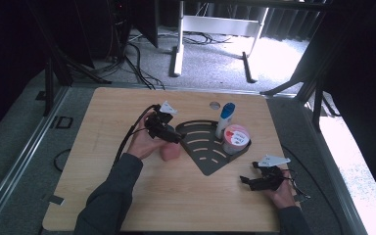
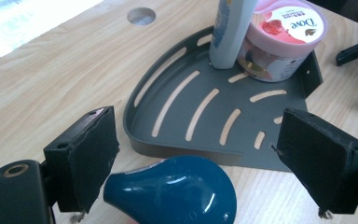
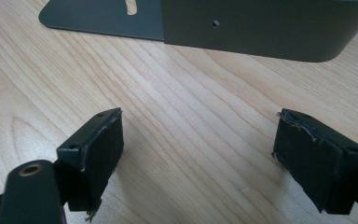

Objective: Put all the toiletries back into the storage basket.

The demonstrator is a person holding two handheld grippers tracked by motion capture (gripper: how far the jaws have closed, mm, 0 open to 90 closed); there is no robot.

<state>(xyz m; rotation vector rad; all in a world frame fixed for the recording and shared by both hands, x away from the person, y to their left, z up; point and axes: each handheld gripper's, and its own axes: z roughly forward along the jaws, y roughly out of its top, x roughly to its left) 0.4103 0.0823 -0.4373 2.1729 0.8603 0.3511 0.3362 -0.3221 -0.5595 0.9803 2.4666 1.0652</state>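
A: Where the high view looks down on the table (image 1: 127,196), what does the left gripper (image 1: 174,138) do?

B: It hangs over a pink bottle (image 1: 170,152), which stands just below its tips and just beside the near edge of the dark corner rack (image 1: 203,164). Its fingers cannot be judged here. In the rack's far corner, well beyond the tips, stand a white bottle with a blue cap (image 1: 224,119) and a pink-lidded tub (image 1: 236,138). The right gripper (image 1: 247,180) lies low on the table, its tips pointing toward the rack's near corner, apart from it.

A: And the left gripper view?

B: The fingers (image 2: 91,158) stand spread wide. A rounded teal cap (image 2: 172,193) rises between them, nearer the finger at the view's left; neither pad presses on it. Just ahead of the fingertips lies the rack's curved rim (image 2: 135,135); farther ahead the white bottle (image 2: 228,32) and the tub (image 2: 279,42) touch each other in the corner. The pink body under the cap is hidden.

A: And the right gripper view?

B: The fingers (image 3: 98,149) are spread, with bare wood (image 3: 191,140) between them. The rack's outer wall (image 3: 261,32) stands ahead of the fingertips, apart from them.
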